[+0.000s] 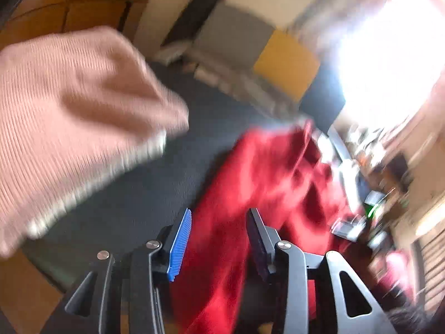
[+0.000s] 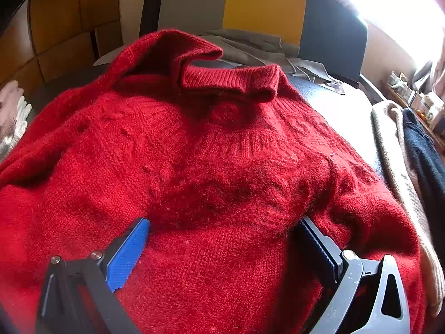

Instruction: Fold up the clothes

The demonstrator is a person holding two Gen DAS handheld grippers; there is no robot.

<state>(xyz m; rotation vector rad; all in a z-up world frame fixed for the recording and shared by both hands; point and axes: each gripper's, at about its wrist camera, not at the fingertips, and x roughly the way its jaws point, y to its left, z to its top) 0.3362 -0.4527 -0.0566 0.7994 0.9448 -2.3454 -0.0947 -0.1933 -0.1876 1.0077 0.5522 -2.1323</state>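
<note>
A red knit sweater lies front up on the dark table, collar at the far side and one sleeve folded over by the left shoulder. My right gripper stands wide open low over its chest, one pad at each side, nothing pinched. The left wrist view is blurred. There my left gripper has its jaws partly apart above the near edge of the red sweater; the cloth shows in the gap but looks loose. A pink ribbed garment fills the left.
Pink and white knitwear is piled at the table's left edge. A beige garment and a navy one lie at the right. Grey cloth sits beyond the collar, before a grey and yellow chair. A cluttered shelf runs along the right.
</note>
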